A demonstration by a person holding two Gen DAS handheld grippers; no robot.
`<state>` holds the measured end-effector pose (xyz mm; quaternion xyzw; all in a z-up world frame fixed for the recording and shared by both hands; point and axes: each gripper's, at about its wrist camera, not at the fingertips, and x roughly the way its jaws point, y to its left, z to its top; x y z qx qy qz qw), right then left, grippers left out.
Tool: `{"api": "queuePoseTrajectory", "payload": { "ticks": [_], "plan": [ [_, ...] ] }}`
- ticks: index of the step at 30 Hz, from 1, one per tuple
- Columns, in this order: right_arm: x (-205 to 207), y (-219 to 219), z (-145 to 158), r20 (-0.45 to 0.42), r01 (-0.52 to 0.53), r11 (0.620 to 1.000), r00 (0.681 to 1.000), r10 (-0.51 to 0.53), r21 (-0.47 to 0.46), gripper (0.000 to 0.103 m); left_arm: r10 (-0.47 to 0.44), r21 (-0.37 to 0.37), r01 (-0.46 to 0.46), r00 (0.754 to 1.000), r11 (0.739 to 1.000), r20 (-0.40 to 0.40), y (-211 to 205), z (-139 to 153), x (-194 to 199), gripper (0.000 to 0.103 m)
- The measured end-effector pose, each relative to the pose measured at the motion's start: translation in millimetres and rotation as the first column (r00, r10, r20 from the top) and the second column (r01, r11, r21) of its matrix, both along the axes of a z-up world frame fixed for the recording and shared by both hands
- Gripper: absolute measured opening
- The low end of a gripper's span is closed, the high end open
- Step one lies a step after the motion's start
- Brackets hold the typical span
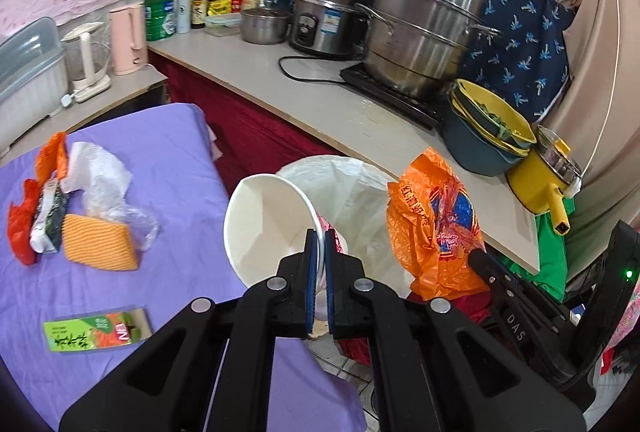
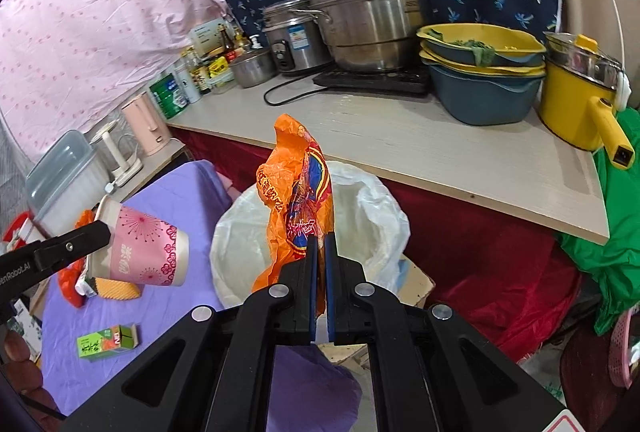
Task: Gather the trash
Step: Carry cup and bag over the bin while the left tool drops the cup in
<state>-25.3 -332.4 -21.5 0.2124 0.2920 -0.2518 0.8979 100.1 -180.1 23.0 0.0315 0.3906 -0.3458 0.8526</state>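
Jaws clamp paper cup [image 1: 264, 224], orange bag [image 2: 296, 199].

Bin liner [image 2: 376, 207] partly hidden behind orange bag [image 2: 296, 191], bottle labels [image 1: 200, 5] too small to read

I read "DAS" in pale letters on the black arm of the right gripper [image 1: 514, 328], low and to the right of the white-lined bin [image 1: 360, 191]. On the left gripper [image 2: 60, 252], left of that bin, part of a name shows — "enRobot.AI". The green carton [image 2: 108, 342] and the orange bag [image 2: 296, 207] carry print I cannot make out.
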Motion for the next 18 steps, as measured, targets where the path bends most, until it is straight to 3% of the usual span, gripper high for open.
{"api": "queuePoseTrajectory", "payload": {
  "ticks": [10,18],
  "plan": [
    [0,-20,-16,-0.032,0.045,0.999,0.999,-0.044,0.019,0.004,-0.056,0.029,0.058,0.998,0.998,-0.039,-43,-21,13,0.004],
    [10,-26,-23,-0.051,0.051,0.998,0.997,-0.050,0.025,0.004,-0.054,0.032,0.056,0.996,0.998,-0.075,-53,-37,25,0.004]
  ]
}}
